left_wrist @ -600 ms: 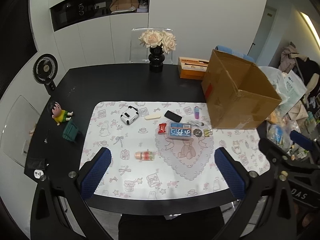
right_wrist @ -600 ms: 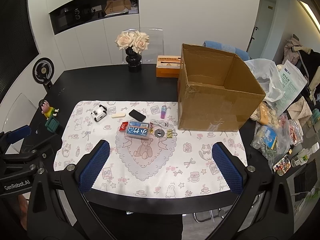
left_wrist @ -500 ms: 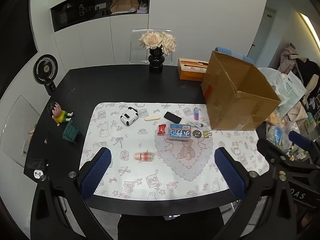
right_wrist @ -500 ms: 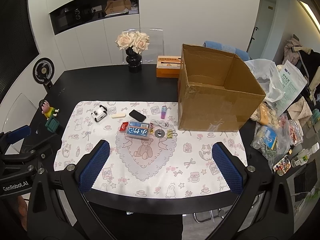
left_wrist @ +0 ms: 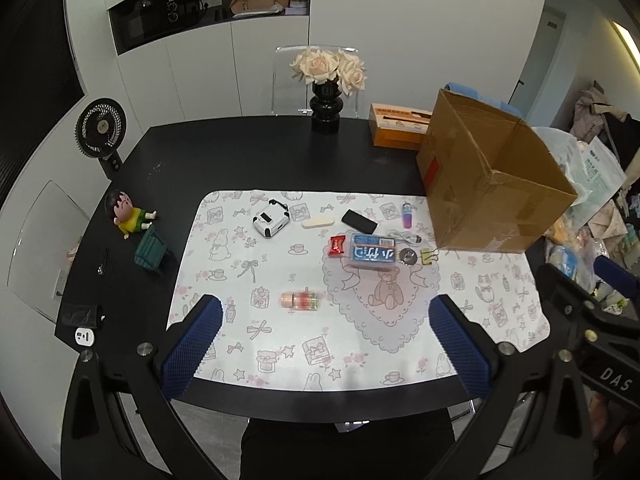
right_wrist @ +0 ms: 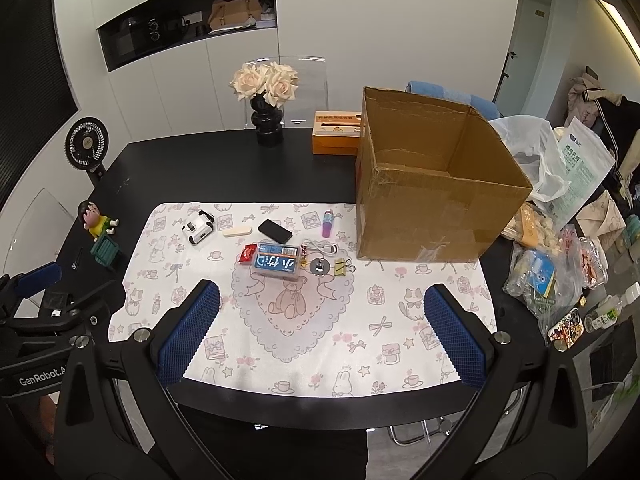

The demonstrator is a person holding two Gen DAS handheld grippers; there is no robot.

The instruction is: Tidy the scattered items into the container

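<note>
Table (left_wrist: 240, 152) and mat (right_wrist: 420, 320) look unchanged from a moment ago; I hold both grippers, left (left_wrist: 326, 344) and right (right_wrist: 322, 330), spread empty above the mat's near edge.

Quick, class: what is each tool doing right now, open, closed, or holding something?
Left tool: open, holding nothing, above the patterned white mat.
Right tool: open, holding nothing.

cardboard box (left_wrist: 496, 184) inside hidden in left view | small bottle (left_wrist: 300, 300) blurred, label unreadable | worktop (right_wrist: 240, 168) near edge behind jaws
</note>
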